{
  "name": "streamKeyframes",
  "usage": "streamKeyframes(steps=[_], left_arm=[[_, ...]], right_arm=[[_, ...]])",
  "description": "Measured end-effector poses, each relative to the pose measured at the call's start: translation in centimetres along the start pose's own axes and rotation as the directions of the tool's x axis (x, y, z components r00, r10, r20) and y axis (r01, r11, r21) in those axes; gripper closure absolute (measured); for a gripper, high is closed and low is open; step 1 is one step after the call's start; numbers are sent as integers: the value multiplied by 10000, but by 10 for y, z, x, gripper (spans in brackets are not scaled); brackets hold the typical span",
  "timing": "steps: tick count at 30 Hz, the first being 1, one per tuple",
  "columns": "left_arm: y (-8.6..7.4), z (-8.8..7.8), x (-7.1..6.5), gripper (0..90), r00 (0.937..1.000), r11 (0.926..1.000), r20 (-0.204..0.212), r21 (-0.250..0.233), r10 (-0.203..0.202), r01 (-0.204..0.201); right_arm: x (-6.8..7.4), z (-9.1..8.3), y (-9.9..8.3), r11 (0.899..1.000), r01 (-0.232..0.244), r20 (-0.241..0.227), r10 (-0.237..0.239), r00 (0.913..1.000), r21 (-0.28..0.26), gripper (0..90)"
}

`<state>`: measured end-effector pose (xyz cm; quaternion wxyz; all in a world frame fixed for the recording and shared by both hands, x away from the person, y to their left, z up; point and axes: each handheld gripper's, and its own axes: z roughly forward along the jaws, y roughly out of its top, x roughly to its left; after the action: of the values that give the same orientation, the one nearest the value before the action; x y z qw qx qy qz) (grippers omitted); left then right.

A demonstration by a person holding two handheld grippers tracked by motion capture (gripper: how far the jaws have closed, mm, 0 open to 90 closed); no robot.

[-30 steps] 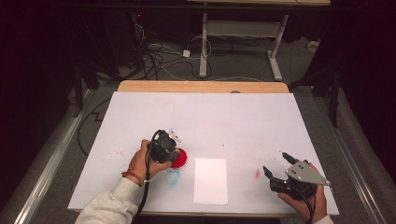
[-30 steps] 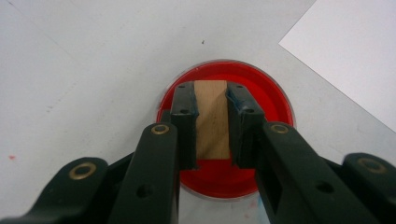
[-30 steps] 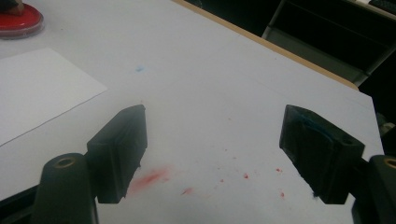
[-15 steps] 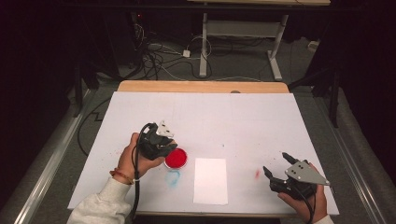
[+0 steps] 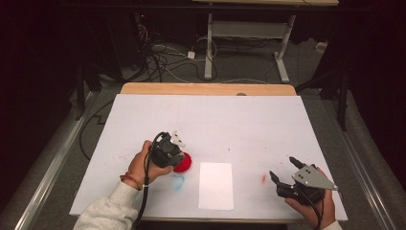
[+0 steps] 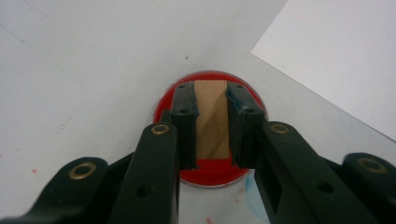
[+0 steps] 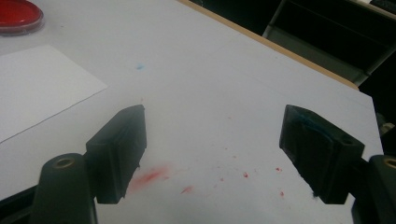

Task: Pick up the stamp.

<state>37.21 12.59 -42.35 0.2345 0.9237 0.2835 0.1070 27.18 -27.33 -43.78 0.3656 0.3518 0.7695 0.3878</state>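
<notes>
dark floor with tangled cables lies behind a white table (image 5: 249, 120) whose far edge shows a strip of bare wood. toward the near edge, left of centre, the left gripper (image 6: 211, 109) points down over a round red ink pad (image 6: 212, 171), its jaws clamped on a small wooden block (image 6: 211, 122) that stands on the pad's red face. in the high view the left hand (image 5: 143, 163) wraps that gripper's body, with the red pad (image 5: 184, 164) peeking out at its right side. a white sheet of paper (image 5: 216, 185) lies just right of the pad, close to the near edge, apart from it. by the near right corner the right gripper (image 7: 212, 156) hangs over the bare table with its jaws spread wide and nothing between them; faint red smears (image 7: 152, 176) mark the surface below. a pale blue ring stain (image 5: 177, 181) sits just nearside of the pad.
</notes>
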Motion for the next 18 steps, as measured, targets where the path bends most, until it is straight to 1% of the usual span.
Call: streamKeyframes(steps=[3,7,8,10,11,14,18], left_arm=[[-1,10,0,738,9999,9992,35,374,135,-136],[-2,16,0,738,9999,9988,136,485,89,-95],[-3,18,0,738,9998,9984,158,543,154,-162],[-3,18,1,738,9997,9984,193,550,140,-150],[-3,18,1,738,9998,9987,216,501,36,-47],[-4,19,3,739,9995,9987,315,509,-45,29],[-4,20,3,740,9995,9987,304,511,-82,66]], right_arm=[[0,0,0,10000,15,8,-15,10000,4,230],[0,0,0,10000,29,-6,-29,10000,2,230],[0,0,0,10000,32,-4,-32,10000,9,230],[0,0,0,10000,25,-4,-25,10000,5,230],[0,0,0,10000,29,-11,-29,10000,3,230],[0,0,0,10000,39,-14,-39,10000,1,230],[0,-1,0,10000,84,-8,-84,10000,3,229]])
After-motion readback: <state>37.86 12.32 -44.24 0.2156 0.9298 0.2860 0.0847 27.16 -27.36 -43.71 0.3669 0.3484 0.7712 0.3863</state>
